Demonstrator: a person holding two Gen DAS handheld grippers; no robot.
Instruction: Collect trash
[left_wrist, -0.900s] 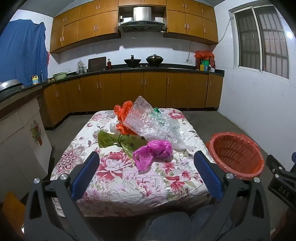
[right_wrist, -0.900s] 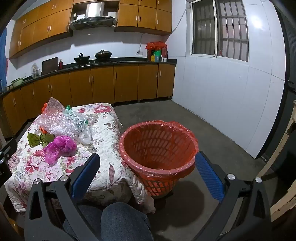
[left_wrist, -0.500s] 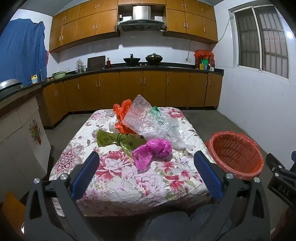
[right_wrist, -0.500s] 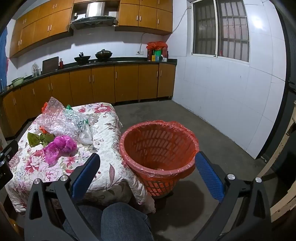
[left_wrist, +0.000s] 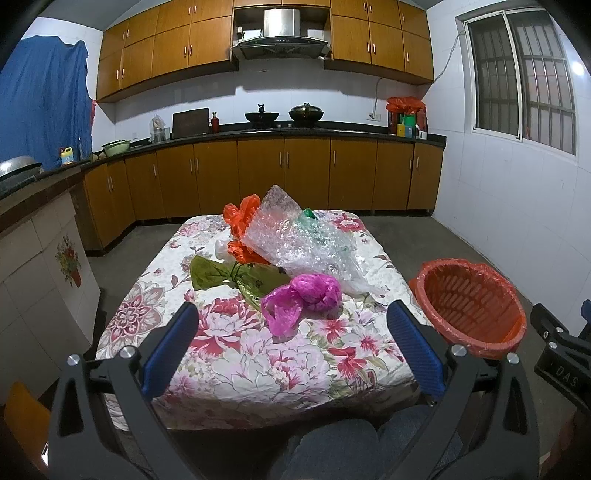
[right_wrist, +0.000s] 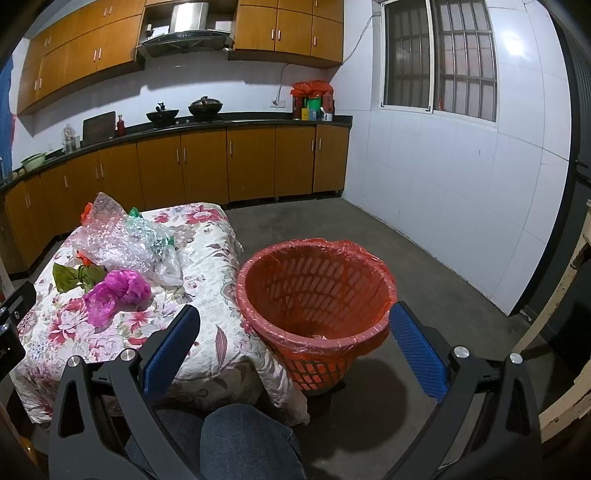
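On the table (left_wrist: 258, 354) the small knotted bag (left_wrist: 303, 295) lies nearest, the leaves (left_wrist: 221, 273) left of it, bubble wrap (left_wrist: 295, 236) behind. The basket (left_wrist: 469, 306) stands on the floor, just right of the table.

- Tablecloth (left_wrist: 258, 365): white ground, pink and red floral print.
- Crumpled bag (left_wrist: 301, 295): magenta.
- Knotted bag (left_wrist: 229, 275): olive green.
- Bag at rear (left_wrist: 242, 216): orange-red.
- Bubble wrap (left_wrist: 295, 240): clear, green item inside.
- Basket (right_wrist: 314, 291): orange-red lattice, red liner.
- Gripper pads (left_wrist: 413, 350): blue; frames black.
- Cabinets (left_wrist: 258, 173): brown wood.
- Hanging cloth (left_wrist: 44, 103): blue.
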